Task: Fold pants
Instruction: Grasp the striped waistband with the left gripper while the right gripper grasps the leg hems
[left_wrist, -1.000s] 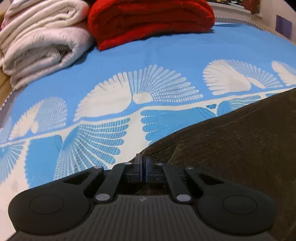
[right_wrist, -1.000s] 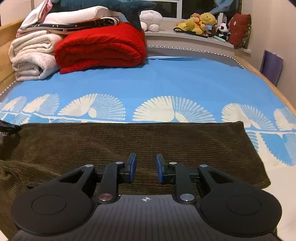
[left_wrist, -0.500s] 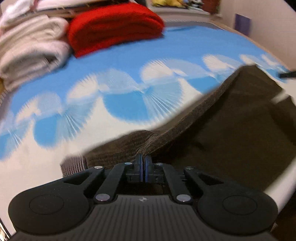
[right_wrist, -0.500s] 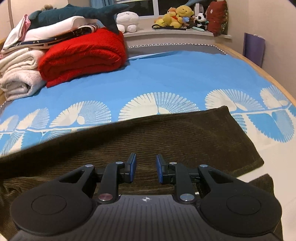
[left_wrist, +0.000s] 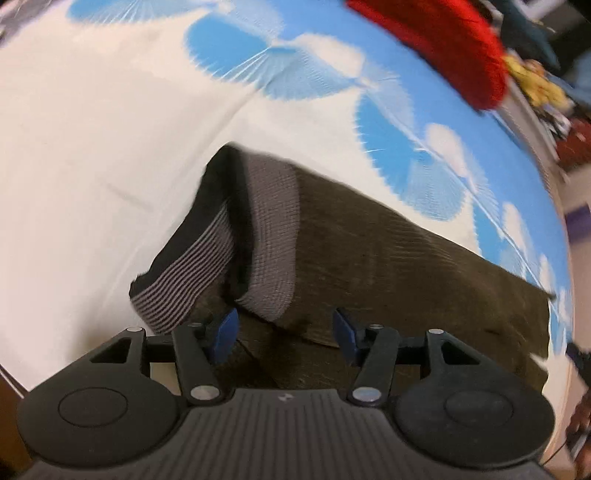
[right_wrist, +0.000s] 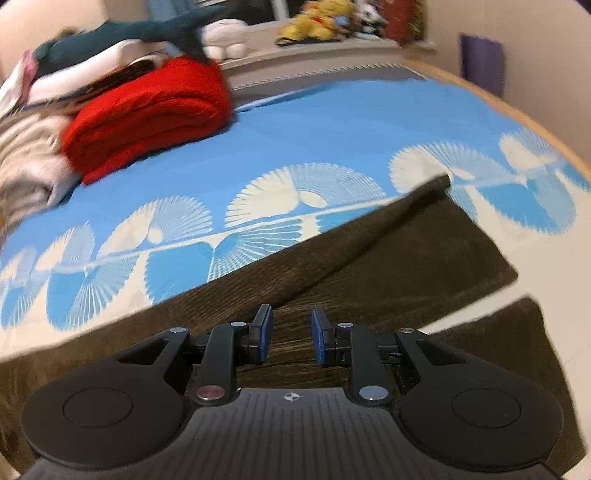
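Note:
Dark brown corduroy pants (left_wrist: 406, 277) lie on the blue and white bed sheet (left_wrist: 92, 129). Their grey ribbed waistband (left_wrist: 273, 240) is turned over onto the brown cloth just ahead of my left gripper (left_wrist: 284, 326). Its jaws are opening; the waistband's edge lies between the blue pads, which do not press on it. In the right wrist view the pants (right_wrist: 406, 258) run slantwise with a raised fold ridge towards the far corner. My right gripper (right_wrist: 291, 325) hovers low over them, pads a little apart, with nothing pinched.
A folded red blanket (right_wrist: 147, 107) and pale towels (right_wrist: 26, 166) are stacked at the bed's far left. Plush toys (right_wrist: 314, 18) line the window ledge. The wooden bed edge (right_wrist: 517, 114) curves along the right. The sheet (right_wrist: 332, 122) beyond the pants is bare.
My left gripper swept across the bed with the waistband, rolled, and its jaws parted off the cloth. The right gripper shifted slightly; a fold ridge has appeared in the pants.

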